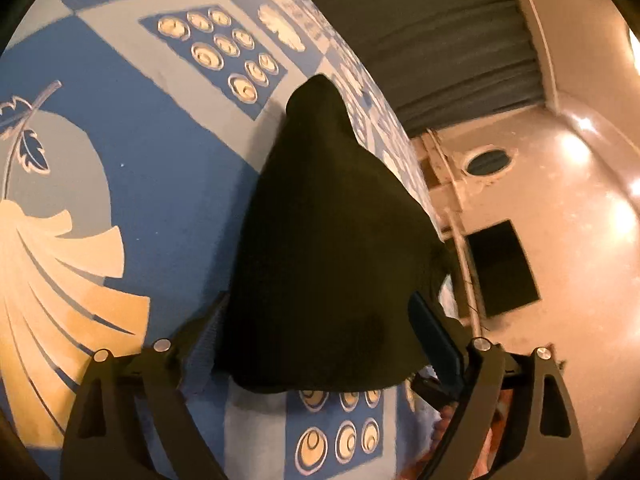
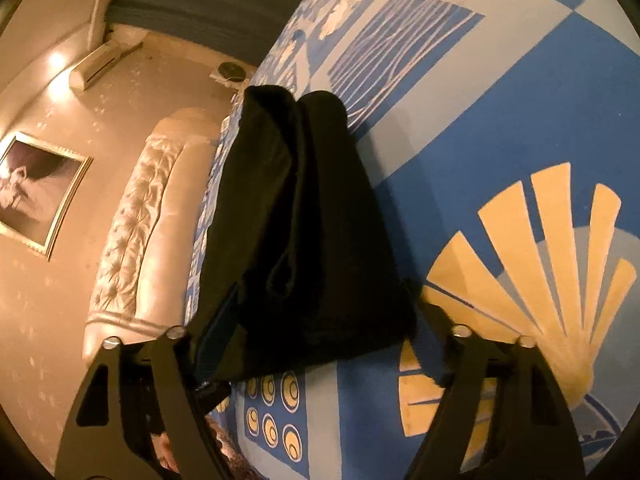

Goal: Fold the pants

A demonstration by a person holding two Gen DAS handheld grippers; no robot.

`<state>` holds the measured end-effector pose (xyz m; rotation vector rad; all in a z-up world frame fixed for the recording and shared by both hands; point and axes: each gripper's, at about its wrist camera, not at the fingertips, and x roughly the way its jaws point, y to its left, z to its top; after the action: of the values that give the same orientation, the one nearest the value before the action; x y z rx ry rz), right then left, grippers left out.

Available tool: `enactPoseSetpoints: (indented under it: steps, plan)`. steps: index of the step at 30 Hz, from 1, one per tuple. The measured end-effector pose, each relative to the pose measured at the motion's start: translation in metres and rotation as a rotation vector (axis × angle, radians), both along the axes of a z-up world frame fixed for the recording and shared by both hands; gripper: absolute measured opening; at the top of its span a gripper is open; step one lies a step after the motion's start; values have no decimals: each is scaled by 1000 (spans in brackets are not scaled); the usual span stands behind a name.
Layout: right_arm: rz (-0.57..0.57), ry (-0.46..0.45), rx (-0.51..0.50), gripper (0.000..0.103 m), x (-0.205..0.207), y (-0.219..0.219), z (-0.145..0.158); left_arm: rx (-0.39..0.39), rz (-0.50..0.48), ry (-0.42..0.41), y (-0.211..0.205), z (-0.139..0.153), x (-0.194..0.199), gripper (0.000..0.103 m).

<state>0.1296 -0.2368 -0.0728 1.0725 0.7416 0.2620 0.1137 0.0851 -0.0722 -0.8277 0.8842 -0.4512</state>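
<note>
The black pants [image 1: 328, 240] hang from my left gripper [image 1: 320, 332] over the blue patterned bedspread [image 1: 152, 140]; the cloth drapes over both fingers and hides the tips. In the right wrist view the black pants [image 2: 296, 220] hang the same way from my right gripper [image 2: 316, 320], with two folded layers trailing down toward the bedspread [image 2: 500, 120]. Both grippers are shut on the pants' near edge, which is lifted off the bed.
A tufted cream headboard [image 2: 132, 220] runs along the bed's left side in the right wrist view. A framed picture [image 2: 36, 196] and an air conditioner [image 2: 100, 64] hang on the wall. Dark curtains [image 1: 432, 32] lie beyond the bed.
</note>
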Motion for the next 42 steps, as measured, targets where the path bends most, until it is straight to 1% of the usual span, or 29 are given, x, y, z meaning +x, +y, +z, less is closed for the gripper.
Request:
enactPoseSetpoints:
  steps: [1, 2, 3, 4, 5, 6, 7, 10, 17, 19, 25, 30, 35, 42]
  plan:
    - [-8, 15, 8, 60, -1, -1, -2, -4, 7, 1, -1, 0, 0, 87]
    - [-8, 19, 15, 54, 1, -1, -2, -25, 22, 7, 1, -2, 1, 87]
    - [-5, 18, 20, 47, 1, -1, -3, -37, 28, 13, 4, -3, 1, 84]
    - [-4, 17, 29, 45, 0, 0, -3, -38, 37, 27, 7, -4, 1, 71]
    - [-6, 11, 44, 39, -2, 0, -4, -23, 47, 49, 11, -6, 2, 61]
    - [-7, 4, 56, 35, -4, 0, -4, -19, 46, 64, 13, -9, 1, 48]
    - [-10, 1, 57, 35, -5, 1, -4, -33, 45, 75, 17, -13, 0, 44]
    - [-13, -13, 47, 32, -8, 4, 1, -71, 50, 88, 22, -16, -1, 40]
    - [-14, -42, 49, 30, -22, 6, 13, -72, 49, 84, 22, -7, -6, 36]
    - [-15, -43, 59, 30, -27, 6, 9, -70, 42, 81, 22, -10, -5, 36]
    - [-27, -32, 100, 30, -37, 0, -7, -21, 11, 59, 14, -4, -7, 36]
    - [-21, -32, 91, 30, -36, -3, -6, -21, 17, 63, 12, -3, -6, 35]
    - [-21, -29, 94, 30, -35, -5, -6, -4, 22, 62, 7, 1, -7, 35]
    - [-20, -19, 121, 30, -35, -9, -11, 4, 14, 61, 10, -6, -7, 35]
